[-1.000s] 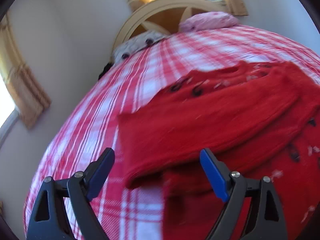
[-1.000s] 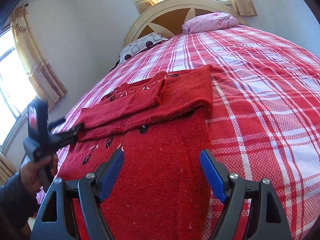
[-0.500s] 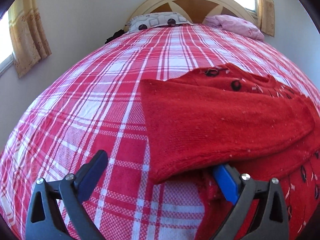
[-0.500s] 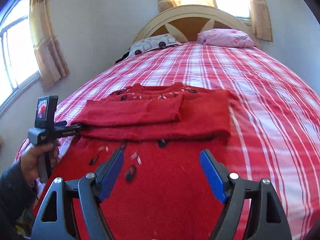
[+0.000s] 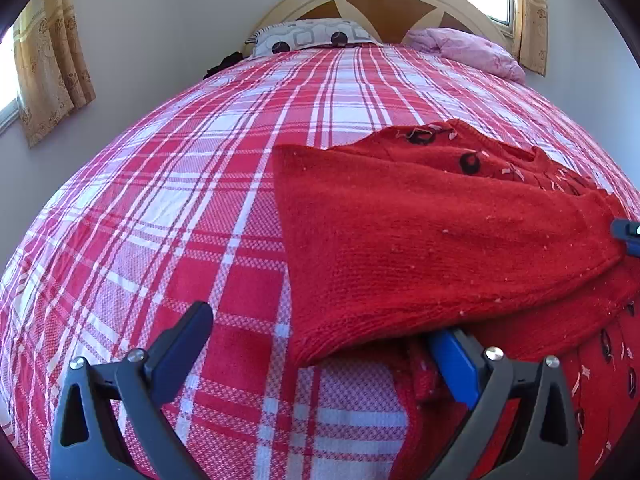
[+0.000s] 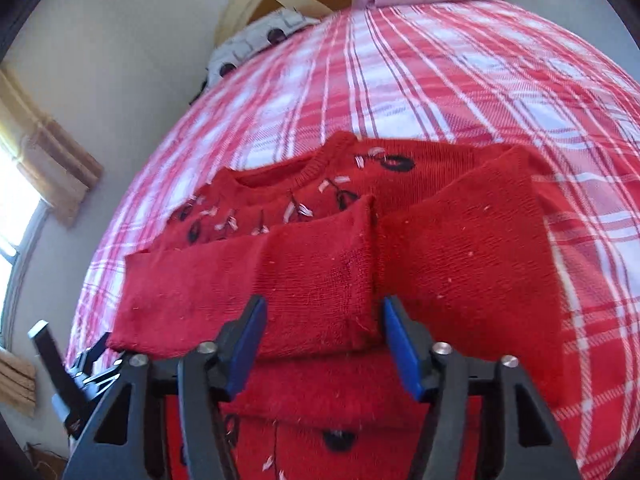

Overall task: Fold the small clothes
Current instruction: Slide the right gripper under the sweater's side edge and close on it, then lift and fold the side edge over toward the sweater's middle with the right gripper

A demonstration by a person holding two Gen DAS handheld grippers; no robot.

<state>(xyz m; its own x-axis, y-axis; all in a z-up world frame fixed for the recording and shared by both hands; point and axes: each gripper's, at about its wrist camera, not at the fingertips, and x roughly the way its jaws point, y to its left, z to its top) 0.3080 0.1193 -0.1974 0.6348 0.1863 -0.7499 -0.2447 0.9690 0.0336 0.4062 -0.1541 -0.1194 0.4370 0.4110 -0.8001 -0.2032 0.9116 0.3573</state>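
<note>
Red-and-white plaid bedspread (image 5: 168,216) runs up to a cream arched headboard (image 5: 384,0), with broad bare cloth to the left of the red sweater (image 6: 320,280). That sweater lies flat, both sleeves folded across its chest, their cuffs meeting over its middle. Left gripper (image 5: 320,356) has its jaws wide apart at the sweater's left edge, one finger tucked beneath the folded sleeve. Right gripper (image 6: 324,344) sits low over the sweater's middle, jaws moderately apart, gripping nothing.
</note>
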